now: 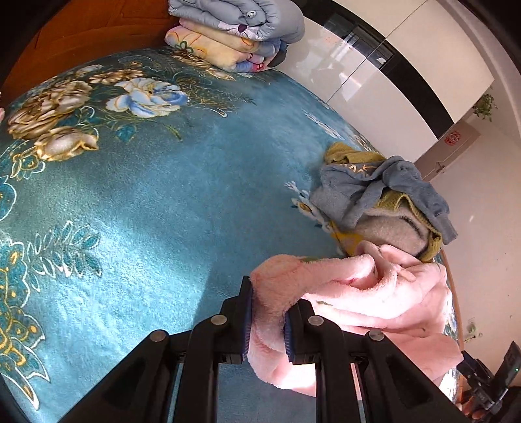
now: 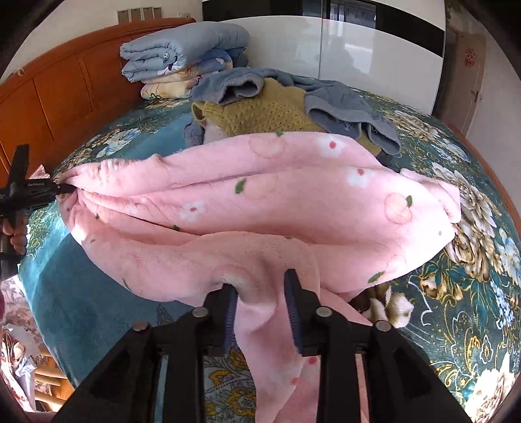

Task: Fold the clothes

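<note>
A pink fleece garment (image 2: 260, 195) with a fruit and flower print hangs stretched above the teal floral bed cover (image 2: 472, 276). My right gripper (image 2: 260, 289) is shut on a bunched fold of its near edge. My left gripper (image 1: 268, 306) is shut on another part of the same pink garment (image 1: 358, 293); it also shows in the right wrist view (image 2: 65, 188), pinching the garment's far left end. A heap of unfolded clothes (image 1: 384, 201), with a blue-grey fleece piece (image 2: 325, 97) and a mustard knit (image 2: 260, 114), lies behind the pink garment.
Folded quilts (image 1: 234, 29) are stacked at the head of the bed by the wooden headboard (image 2: 65, 91). A white and black wardrobe (image 1: 390, 71) and a door (image 2: 469, 75) stand beyond the bed. The bed cover (image 1: 146, 195) lies bare left of the heap.
</note>
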`<state>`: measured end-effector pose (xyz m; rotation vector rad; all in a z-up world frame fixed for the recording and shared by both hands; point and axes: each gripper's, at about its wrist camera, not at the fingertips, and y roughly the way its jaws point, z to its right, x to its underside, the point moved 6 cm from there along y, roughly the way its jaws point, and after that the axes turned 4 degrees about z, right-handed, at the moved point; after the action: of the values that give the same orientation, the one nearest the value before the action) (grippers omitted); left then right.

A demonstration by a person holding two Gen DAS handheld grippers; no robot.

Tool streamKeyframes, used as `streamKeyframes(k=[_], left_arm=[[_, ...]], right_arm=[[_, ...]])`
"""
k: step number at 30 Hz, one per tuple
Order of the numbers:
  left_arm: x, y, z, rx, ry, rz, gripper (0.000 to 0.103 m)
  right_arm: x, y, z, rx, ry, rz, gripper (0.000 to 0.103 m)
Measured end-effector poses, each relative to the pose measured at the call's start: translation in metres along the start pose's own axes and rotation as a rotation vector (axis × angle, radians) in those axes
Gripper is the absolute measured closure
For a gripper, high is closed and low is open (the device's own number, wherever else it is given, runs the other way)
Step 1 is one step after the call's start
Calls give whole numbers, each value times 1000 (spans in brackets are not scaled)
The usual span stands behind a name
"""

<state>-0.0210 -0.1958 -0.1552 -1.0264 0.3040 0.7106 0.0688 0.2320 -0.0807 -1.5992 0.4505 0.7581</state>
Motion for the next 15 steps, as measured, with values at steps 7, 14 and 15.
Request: streamKeyframes(k=[7, 14, 15], left_arm=[[-6, 5, 3, 47, 14, 24, 86], [-9, 6, -1, 78, -17, 32, 86], [-10, 4, -1, 81, -23, 34, 86]], right_arm=[[58, -106, 58, 125, 106, 74, 40], [198, -103, 127, 81, 565, -100, 40], [205, -99, 124, 66, 590, -108, 40]])
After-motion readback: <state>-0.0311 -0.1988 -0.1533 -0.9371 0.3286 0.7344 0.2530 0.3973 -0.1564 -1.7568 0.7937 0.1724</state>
